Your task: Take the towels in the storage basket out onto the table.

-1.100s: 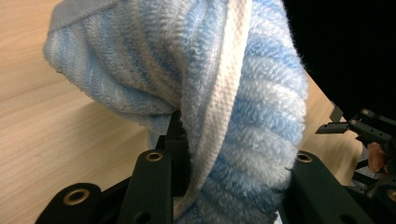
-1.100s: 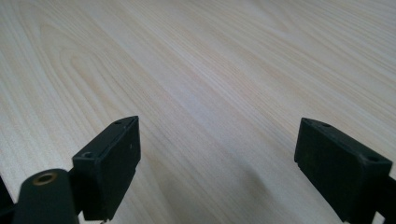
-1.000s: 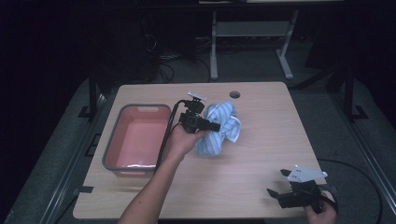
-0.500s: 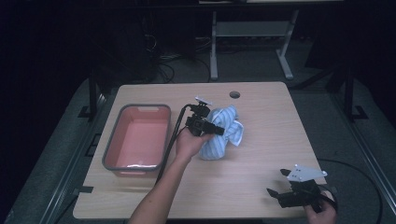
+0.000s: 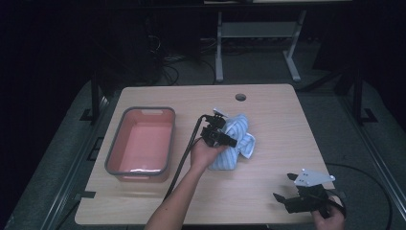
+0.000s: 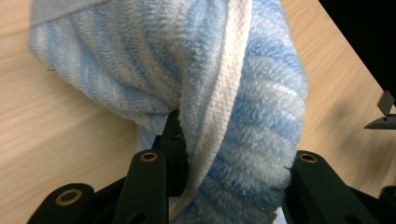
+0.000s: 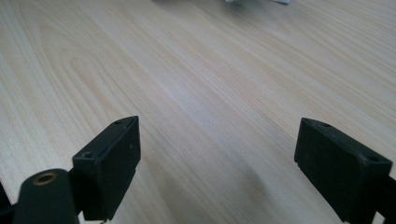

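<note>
Blue-and-white striped terry: our left gripper (image 5: 229,142) is letting go of the towel (image 5: 235,143).
Its jaws have just been opening, the fold between them barely pinched. Left of it waits the pink tub (image 5: 165,139). Next, we judge, calls for a firmer regrip. Our right gripper (image 5: 287,201) rests wide open, well apart.

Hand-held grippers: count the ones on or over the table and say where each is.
2. The left hand-held gripper is at the table's middle, its jaws around a bunched blue striped towel. The right hand-held gripper sits near the table's front right corner, jaws apart over bare wood.
</note>
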Tool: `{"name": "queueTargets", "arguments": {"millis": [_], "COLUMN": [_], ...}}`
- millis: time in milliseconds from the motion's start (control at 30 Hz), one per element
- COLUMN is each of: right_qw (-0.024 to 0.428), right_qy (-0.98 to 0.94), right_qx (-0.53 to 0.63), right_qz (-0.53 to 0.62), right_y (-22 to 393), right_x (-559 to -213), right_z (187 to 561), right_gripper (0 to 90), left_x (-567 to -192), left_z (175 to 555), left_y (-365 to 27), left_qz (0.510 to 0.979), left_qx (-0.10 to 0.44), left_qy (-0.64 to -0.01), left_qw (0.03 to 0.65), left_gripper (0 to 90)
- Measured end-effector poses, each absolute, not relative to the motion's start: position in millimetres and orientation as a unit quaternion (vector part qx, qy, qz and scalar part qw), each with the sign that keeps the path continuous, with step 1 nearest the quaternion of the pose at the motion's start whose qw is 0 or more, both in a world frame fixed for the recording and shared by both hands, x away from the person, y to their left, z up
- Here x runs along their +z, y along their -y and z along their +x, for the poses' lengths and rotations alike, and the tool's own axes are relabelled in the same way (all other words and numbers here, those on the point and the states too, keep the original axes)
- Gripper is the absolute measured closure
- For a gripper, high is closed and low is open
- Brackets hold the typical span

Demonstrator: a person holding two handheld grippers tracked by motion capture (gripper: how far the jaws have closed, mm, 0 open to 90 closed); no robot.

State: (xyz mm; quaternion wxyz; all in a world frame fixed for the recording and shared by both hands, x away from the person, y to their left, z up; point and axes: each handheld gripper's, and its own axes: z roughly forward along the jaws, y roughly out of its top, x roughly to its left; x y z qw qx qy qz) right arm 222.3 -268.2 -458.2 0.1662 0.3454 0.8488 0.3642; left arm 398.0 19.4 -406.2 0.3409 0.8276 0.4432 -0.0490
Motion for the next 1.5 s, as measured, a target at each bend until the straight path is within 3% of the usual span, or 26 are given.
{"name": "queueTargets", "arguments": {"millis": [1000, 1500], "right_qw": [0.168, 0.17], "right_qy": [-0.849, -0.849], "right_qx": [0.363, 0.363], "right_qz": [0.345, 0.344], "right_y": [268, 268], "right_x": [-458, -457], "right_z": [222, 221], "right_gripper": [13.8, 13.8], "left_x": [-430, -425], "left_z": [392, 390], "left_y": [1, -11], "left_qz": [0.846, 0.834], "left_qx": [-0.045, -0.061], "left_qy": [-0.431, -0.435], "left_qw": [0.311, 0.335], "left_gripper": [58.2, 48.4]}}
